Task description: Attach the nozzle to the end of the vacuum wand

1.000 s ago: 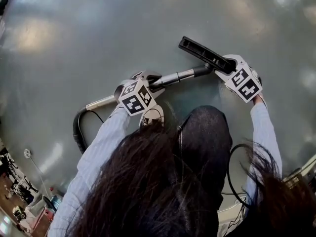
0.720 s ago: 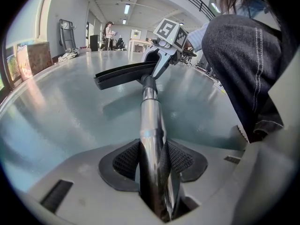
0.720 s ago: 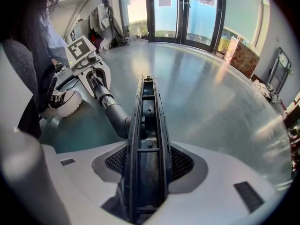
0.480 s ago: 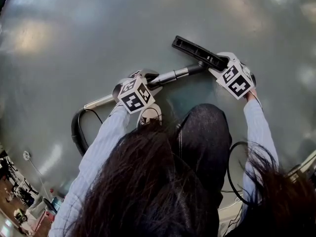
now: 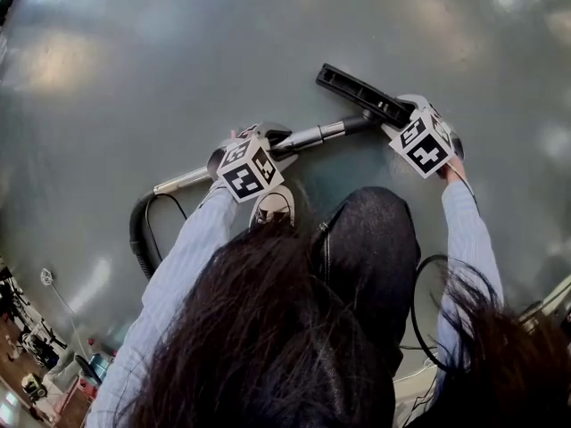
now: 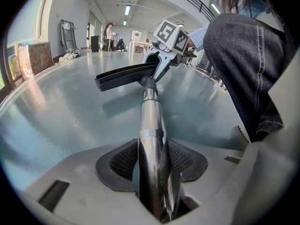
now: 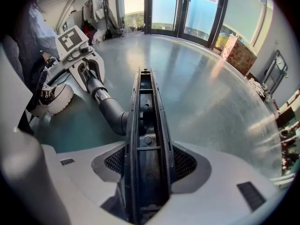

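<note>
With left gripper [image 6: 152,162] clamped on wand [image 6: 148,111] and right gripper [image 7: 146,165] pinching nozzle [image 7: 144,97], line up the neck [image 7: 114,112] ahead of the right jaws and push straight.

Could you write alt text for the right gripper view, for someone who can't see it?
The right gripper clamps a long black vacuum nozzle, hollow side facing the camera. At left its neck meets a metal wand held by the left gripper. Shiny grey floor stretches to glass doors behind.
</note>
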A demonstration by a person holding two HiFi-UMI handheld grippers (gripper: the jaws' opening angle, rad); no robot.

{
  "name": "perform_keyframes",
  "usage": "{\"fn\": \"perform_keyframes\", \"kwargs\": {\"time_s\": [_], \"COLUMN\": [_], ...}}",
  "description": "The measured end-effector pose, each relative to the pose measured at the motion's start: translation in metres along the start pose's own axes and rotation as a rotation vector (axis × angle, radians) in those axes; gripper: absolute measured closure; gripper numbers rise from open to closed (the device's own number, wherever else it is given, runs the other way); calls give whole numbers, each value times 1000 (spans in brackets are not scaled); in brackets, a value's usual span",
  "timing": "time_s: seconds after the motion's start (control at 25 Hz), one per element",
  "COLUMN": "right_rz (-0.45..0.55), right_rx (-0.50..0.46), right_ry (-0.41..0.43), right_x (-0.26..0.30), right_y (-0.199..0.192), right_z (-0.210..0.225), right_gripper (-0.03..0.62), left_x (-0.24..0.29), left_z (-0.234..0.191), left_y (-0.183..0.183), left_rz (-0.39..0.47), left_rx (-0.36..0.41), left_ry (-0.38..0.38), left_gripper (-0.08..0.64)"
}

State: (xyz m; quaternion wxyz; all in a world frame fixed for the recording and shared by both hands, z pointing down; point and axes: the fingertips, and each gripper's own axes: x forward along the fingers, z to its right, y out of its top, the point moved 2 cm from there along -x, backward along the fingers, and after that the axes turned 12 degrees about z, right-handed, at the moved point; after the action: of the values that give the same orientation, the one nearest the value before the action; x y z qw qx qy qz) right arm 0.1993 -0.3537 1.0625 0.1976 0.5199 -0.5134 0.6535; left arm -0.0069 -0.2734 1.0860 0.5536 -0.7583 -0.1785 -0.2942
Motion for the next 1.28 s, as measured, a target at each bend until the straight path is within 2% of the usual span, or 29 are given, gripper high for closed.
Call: {"fn": "perform_keyframes", "kwargs": {"time_s": [0.12,0.32,0.52,0.64,0.8,0.88,1.0,1.12,1.2,1.28], "right_rz": [-22,1,16,61,213,320,484,570,596,624], "right_rx": [-18,-11,-6,73,258,372,525,617,651,705], "right_ry": [-17,-25,-56,-81,-116,-139,-171,-166,-173,-187], "right_x": [-6,-21,-42,-59,-87,-100,-111,-107,-102,-98], "right_y": [-5,-6,-10,-15,-11,-6,1,7,13,17], "right_z": [0,0,6,9,7,6,4,-6,-16,-25], "right_gripper": [366,366,366,367,367,367,367,368,415,568], "left_x": [-2,-10,-30,-48,-65,-68,-63,-56,-55,-61], "left_z": [-1,2,-3,-15,-32,-35,-33,-30,-30,-27], "left_y": [2,10,32,52,75,78,79,75,69,67], "left_rz": [-25,-49,41,159,301,321,315,303,300,319], "left_rx": [26,142,159,79,-77,-112,-109,-107,-149,-219], "left_ry": [28,60,119,191,226,234,241,256,268,293], "left_gripper": [374,365,367,367,368,378,426,497,528,544]}}
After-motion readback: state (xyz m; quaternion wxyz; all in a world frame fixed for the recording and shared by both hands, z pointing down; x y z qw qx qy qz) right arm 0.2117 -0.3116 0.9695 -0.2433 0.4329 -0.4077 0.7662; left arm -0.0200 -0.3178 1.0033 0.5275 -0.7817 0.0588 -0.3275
